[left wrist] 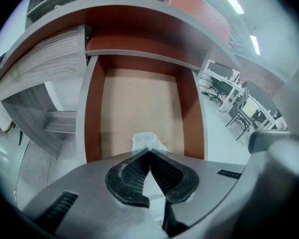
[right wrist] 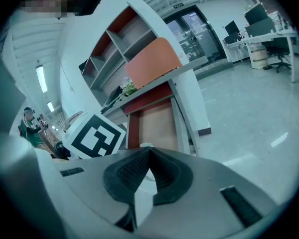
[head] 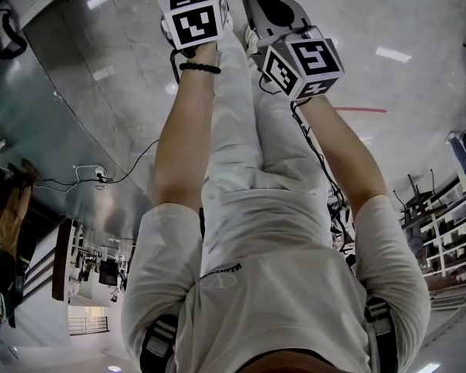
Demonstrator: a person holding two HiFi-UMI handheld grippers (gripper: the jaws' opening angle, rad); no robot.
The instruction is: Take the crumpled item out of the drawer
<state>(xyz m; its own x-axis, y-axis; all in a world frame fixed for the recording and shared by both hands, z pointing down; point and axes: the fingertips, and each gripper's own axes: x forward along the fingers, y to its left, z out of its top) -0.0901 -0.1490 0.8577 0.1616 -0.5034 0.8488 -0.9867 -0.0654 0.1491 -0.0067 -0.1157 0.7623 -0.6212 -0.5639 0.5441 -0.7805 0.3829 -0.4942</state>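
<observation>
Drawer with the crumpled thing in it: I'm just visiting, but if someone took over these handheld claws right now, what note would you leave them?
Left claw: jaws together, apparently gripping nothing, tips just short of the crumpled white paper.
Right claw: jaws together, empty, aimed at the same drawer.
Things: the drawer stands open, and the paper lies on its floor at the end nearest the claws.
Done: drawer open, claws brought up to it.
Left: open a claw, probably the left, close it on the paper and lift it out.

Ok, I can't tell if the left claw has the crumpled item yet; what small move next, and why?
Probably open the left claw: its jaws are together, and the white crumpled item seems to lie in the open drawer just past them.
</observation>
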